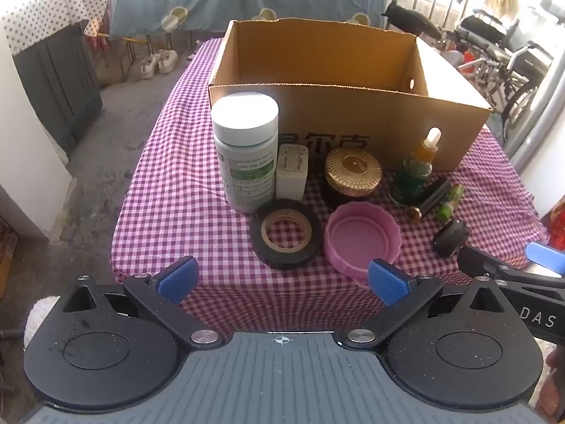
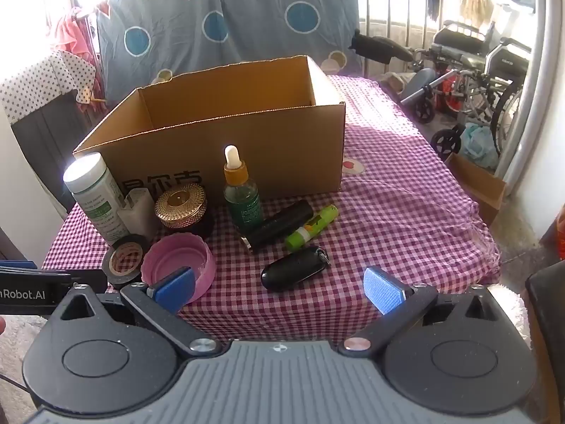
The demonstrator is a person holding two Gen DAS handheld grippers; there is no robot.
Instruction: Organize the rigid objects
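From the left wrist camera, the left tool (image 1: pixel 282 281) hangs wide open and holds nothing, its blue pads (image 1: pixel 176 279) spread just short of the near edge of the checked surface (image 1: pixel 169 205). An open cardboard box (image 1: pixel 353 120) stands at the back of the surface. In front of it, a white-capped bottle (image 1: pixel 245 152) stands upright at the left, with a white plug adapter (image 1: pixel 292 171) just beside it. A gold-lidded jar (image 1: pixel 353 173) sits to the right of the adapter, and a dropper bottle (image 1: pixel 418 168) stands further right. Nearer the camera lie a roll of black tape (image 1: pixel 286 233) and a pink lid (image 1: pixel 362 238), rim up, side by side. A black tube (image 1: pixel 436 194) and a green tube (image 1: pixel 450 201) lie next to each other at the right, with a black key fob (image 1: pixel 451 237) just in front of them.

From the right wrist camera, the right tool (image 2: pixel 280 289) is also wide open and empty, its pads (image 2: pixel 383 289) back from the surface's near edge. The key fob (image 2: pixel 295 272) lies on the checked cloth just ahead, between the spread fingers. The black tube (image 2: pixel 282 224) and green tube (image 2: pixel 312 226) lie behind it, the dropper bottle (image 2: pixel 242 194) upright beyond them. The pink lid (image 2: pixel 178 261), tape (image 2: pixel 125 258), jar (image 2: pixel 182 206) and white-capped bottle (image 2: pixel 95 194) stand at the left before the box (image 2: pixel 247 141).
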